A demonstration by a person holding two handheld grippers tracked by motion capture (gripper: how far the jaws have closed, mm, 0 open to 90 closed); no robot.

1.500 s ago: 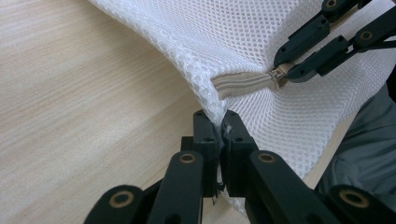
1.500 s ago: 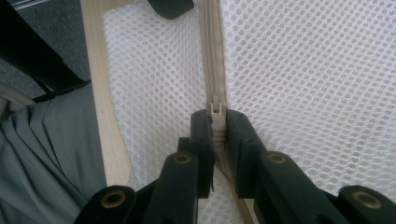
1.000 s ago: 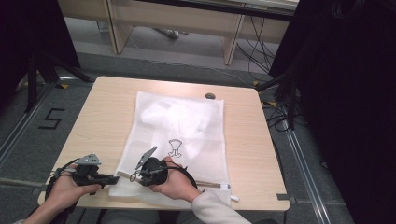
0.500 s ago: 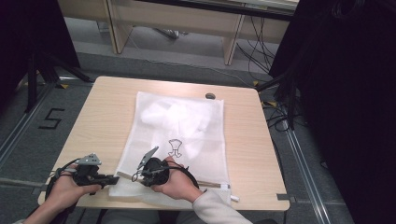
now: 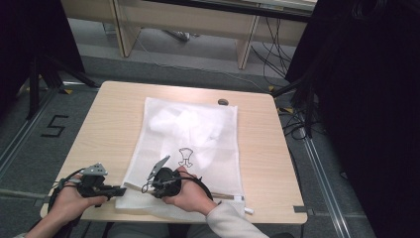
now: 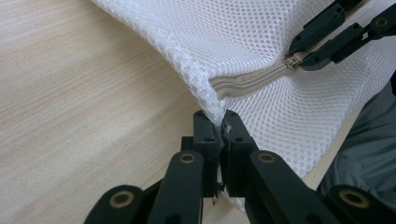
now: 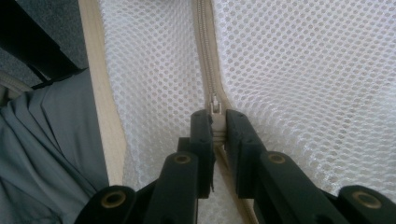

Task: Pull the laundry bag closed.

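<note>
A white mesh laundry bag [image 5: 193, 139] lies flat on the wooden table [image 5: 114, 119], with white cloth and a small printed figure showing through it. A beige zipper [image 6: 247, 84] runs along its near edge. My left gripper [image 6: 217, 119] is shut on the bag's near left corner [image 6: 212, 100], just past the zipper's end. My right gripper [image 7: 215, 116] is shut on the zipper pull [image 7: 214, 103], near that same end; its black jaws also show in the left gripper view. In the high view both hands sit at the table's near edge, left gripper [image 5: 121, 190] beside right gripper [image 5: 148, 186].
A small dark round object [image 5: 223, 102] lies at the table's far edge beyond the bag. Bare wood [image 5: 267, 148] stretches right of the bag. Desks, cables and dark stands surround the table on grey floor. The person's grey clothing [image 7: 51, 154] is just under the near edge.
</note>
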